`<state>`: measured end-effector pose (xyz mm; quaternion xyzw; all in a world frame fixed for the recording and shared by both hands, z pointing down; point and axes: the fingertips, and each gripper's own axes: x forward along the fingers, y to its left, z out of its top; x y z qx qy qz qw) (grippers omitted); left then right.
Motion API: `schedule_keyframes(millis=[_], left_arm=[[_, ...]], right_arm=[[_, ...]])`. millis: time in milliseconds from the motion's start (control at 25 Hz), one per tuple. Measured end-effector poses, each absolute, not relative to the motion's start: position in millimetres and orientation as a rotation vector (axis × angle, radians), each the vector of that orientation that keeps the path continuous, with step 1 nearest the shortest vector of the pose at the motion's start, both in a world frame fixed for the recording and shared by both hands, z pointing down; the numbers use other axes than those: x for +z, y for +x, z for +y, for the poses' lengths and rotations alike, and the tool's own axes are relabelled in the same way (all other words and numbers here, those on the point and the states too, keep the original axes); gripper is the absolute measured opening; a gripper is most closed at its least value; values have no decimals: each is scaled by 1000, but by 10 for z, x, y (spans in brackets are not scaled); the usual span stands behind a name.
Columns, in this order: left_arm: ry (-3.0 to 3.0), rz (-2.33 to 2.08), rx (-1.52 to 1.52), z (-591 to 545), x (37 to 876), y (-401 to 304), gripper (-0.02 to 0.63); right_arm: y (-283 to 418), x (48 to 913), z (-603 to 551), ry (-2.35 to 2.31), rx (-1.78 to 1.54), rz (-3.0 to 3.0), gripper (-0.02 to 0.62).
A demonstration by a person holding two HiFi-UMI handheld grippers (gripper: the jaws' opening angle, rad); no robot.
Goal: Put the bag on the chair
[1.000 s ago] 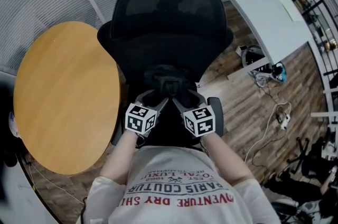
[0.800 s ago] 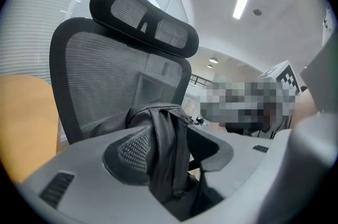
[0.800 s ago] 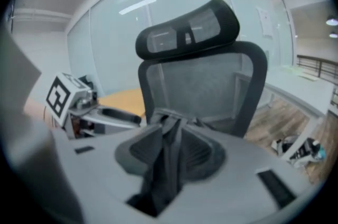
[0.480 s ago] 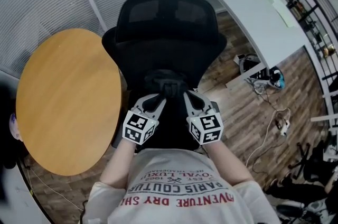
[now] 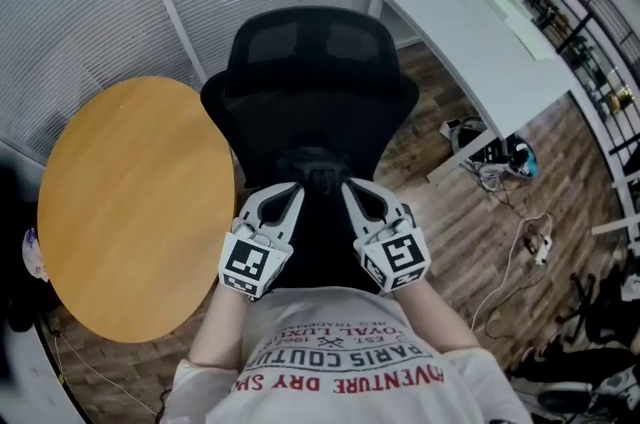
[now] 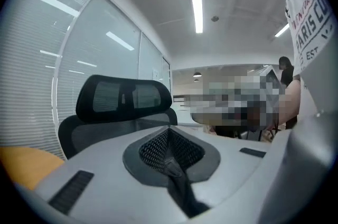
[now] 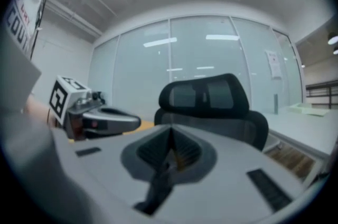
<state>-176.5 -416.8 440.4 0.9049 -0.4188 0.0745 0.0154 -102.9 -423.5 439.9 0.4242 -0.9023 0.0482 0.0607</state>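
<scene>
The chair (image 5: 310,82) is black, its back a fine mesh weave. The bag (image 5: 318,212) in front of the chair is black too. Left of the chair the round table (image 5: 130,202) is honey-orange. To the chair's right the desk (image 5: 480,42) is white and the floor (image 5: 450,202) brown planks.

Reaching forward from the chest on bare forearms (image 5: 225,312), with the left gripper (image 5: 296,190) and right gripper (image 5: 348,190) side by side, marker cubes (image 5: 248,264) nearest the body and tips angled in toward each other. Having just closed both pairs of jaws, pinching a black strap (image 6: 178,186) between each pair.
</scene>
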Motion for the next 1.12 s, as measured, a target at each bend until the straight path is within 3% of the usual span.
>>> schedule_keyframes(millis=[1120], left_arm=[[2815, -1260, 201, -4181, 4322, -1777, 29]], right_arm=[[-1154, 4430, -4167, 1211, 75, -2707, 26]])
